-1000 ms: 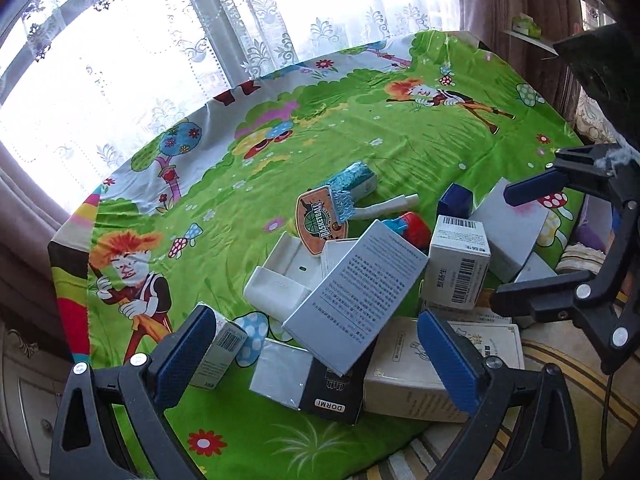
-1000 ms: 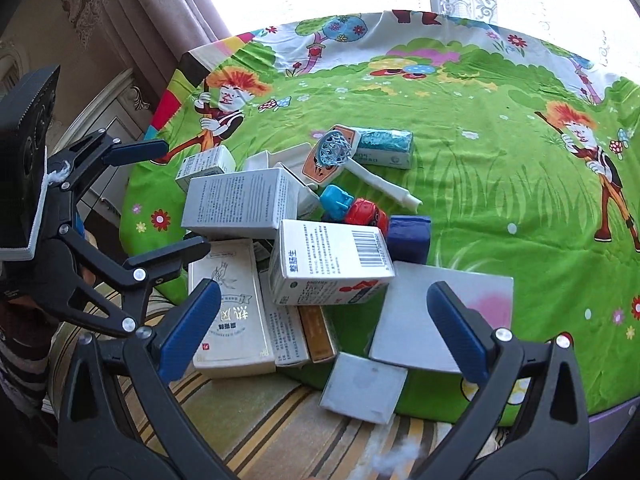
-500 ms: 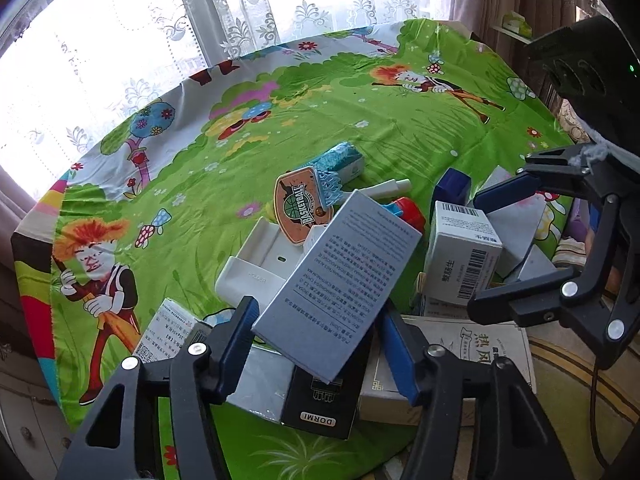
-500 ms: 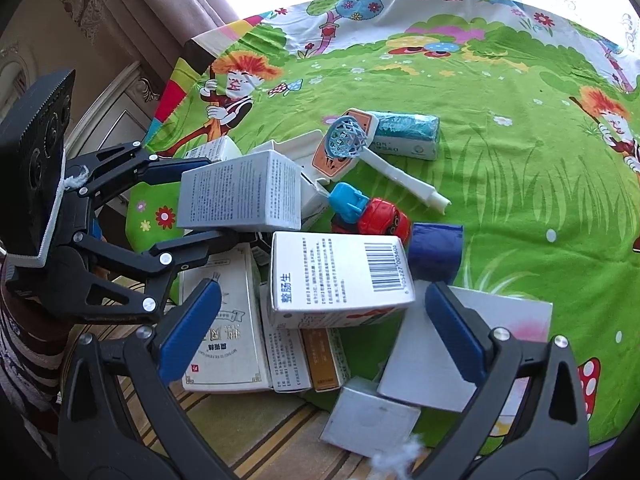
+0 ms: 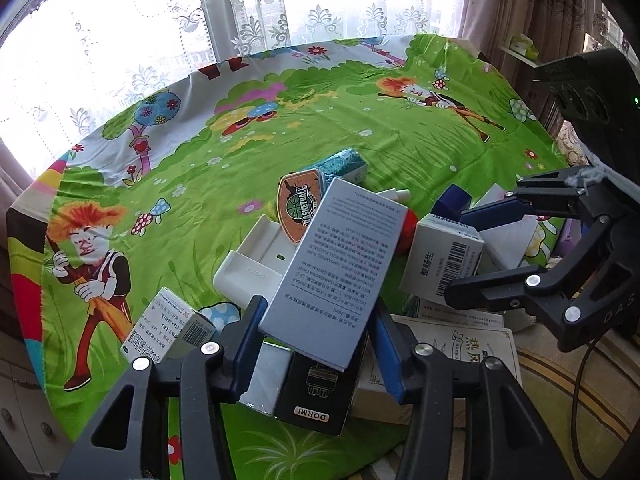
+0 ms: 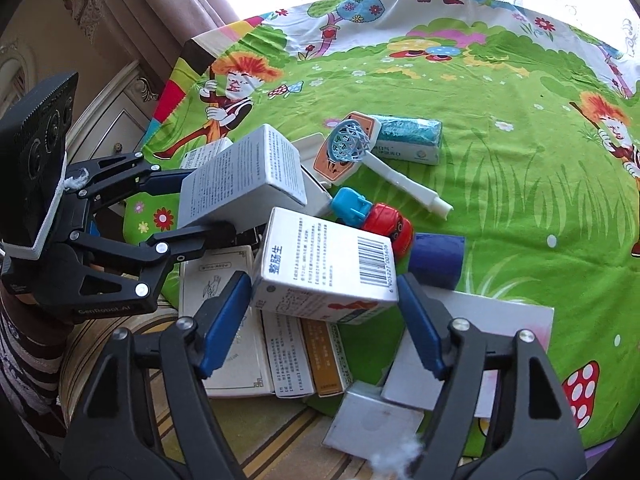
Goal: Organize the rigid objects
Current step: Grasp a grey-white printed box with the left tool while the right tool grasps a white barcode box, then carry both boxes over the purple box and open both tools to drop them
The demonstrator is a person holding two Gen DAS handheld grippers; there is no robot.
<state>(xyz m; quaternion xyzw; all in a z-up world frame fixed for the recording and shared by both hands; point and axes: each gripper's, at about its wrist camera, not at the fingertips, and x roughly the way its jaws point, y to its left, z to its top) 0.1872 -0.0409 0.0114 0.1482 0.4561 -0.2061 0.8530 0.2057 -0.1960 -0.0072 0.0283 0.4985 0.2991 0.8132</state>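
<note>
My left gripper is shut on a grey-blue box with printed text and holds it tilted above the pile; it also shows in the right wrist view. My right gripper has closed on a white barcode box, pads touching both ends; this box shows in the left wrist view. Under them lie several flat boxes, a black DORMI box and a white case.
On the green cartoon tablecloth lie a teal pack, a basketball card, a white-handled hoop toy, a blue and red toy car and a dark blue box. Boxes overhang the table's near edge.
My left gripper closed on the grey-blue box and lifted it. My right gripper moved in and closed around the white barcode box.
</note>
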